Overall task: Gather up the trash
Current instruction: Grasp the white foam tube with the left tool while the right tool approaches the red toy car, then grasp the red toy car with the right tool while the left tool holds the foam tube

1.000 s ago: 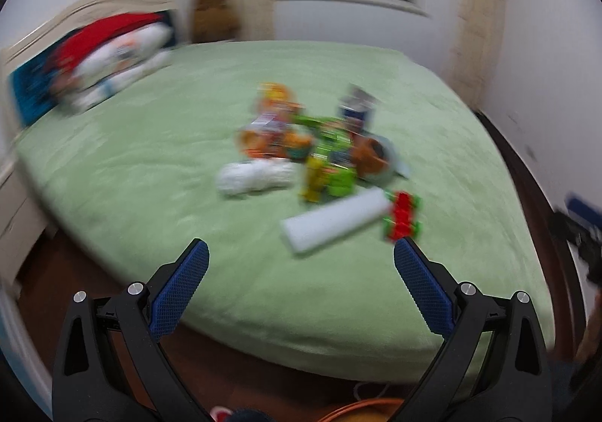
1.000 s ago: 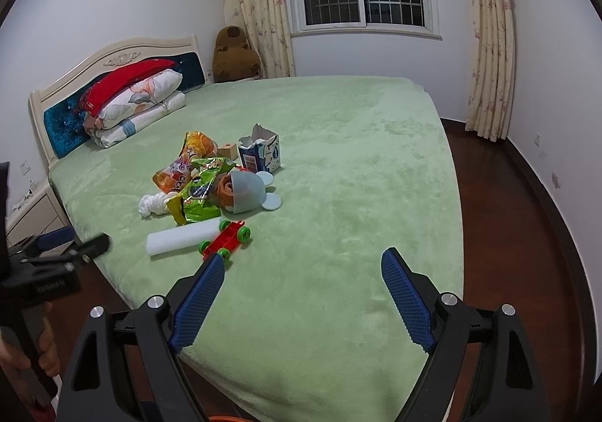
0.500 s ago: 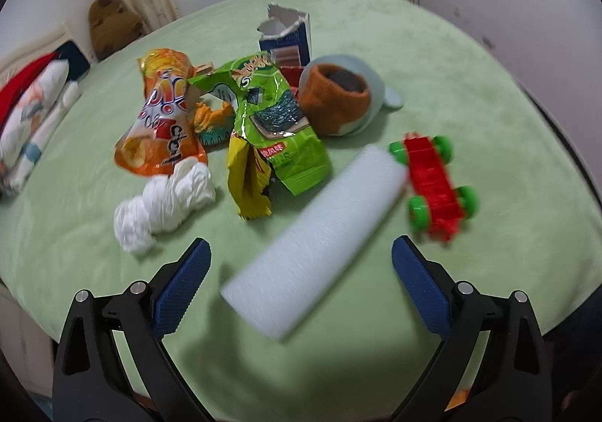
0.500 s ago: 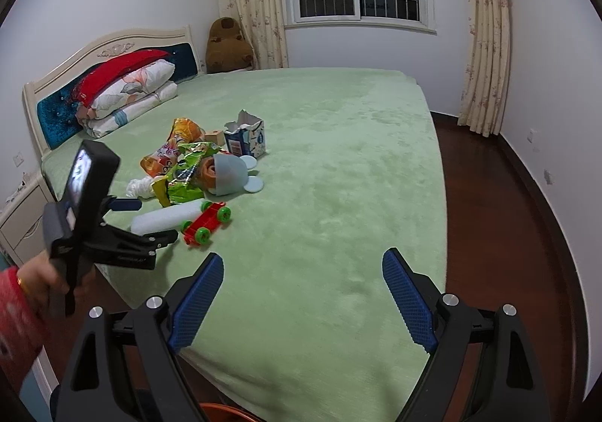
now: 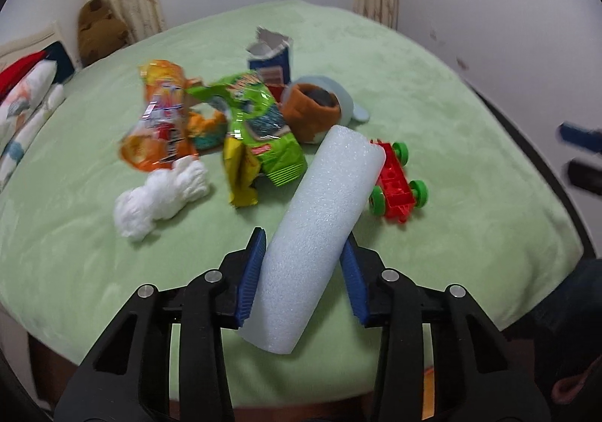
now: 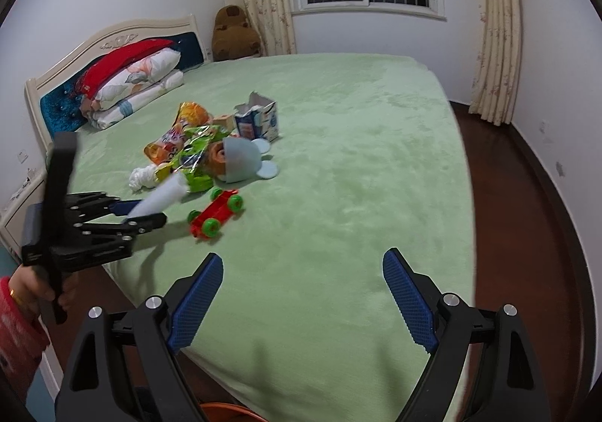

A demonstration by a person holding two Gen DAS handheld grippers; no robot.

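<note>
Left gripper [image 5: 303, 260], blue fingers [image 5: 251, 277] pinching the near end of the white foam roll [image 5: 320, 218], which angles over the green bed [image 5: 432, 90] toward the red toy car [image 5: 395, 181]. Beyond: green snack bag [image 5: 259, 128], orange snack bag [image 5: 161, 121], white crumpled tissue [image 5: 161, 196]. Right gripper [image 6: 303, 303], fingers spread wide, hovers over bare bedspread.

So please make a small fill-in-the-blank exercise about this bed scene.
1. The left gripper is shut on the white ____ roll.
2. The right gripper hangs ____ over the green bed.
3. The red toy car has ____ wheels.
4. The white foam roll lies between two ____ fingers.

Missing words: foam; open; green; blue
</note>
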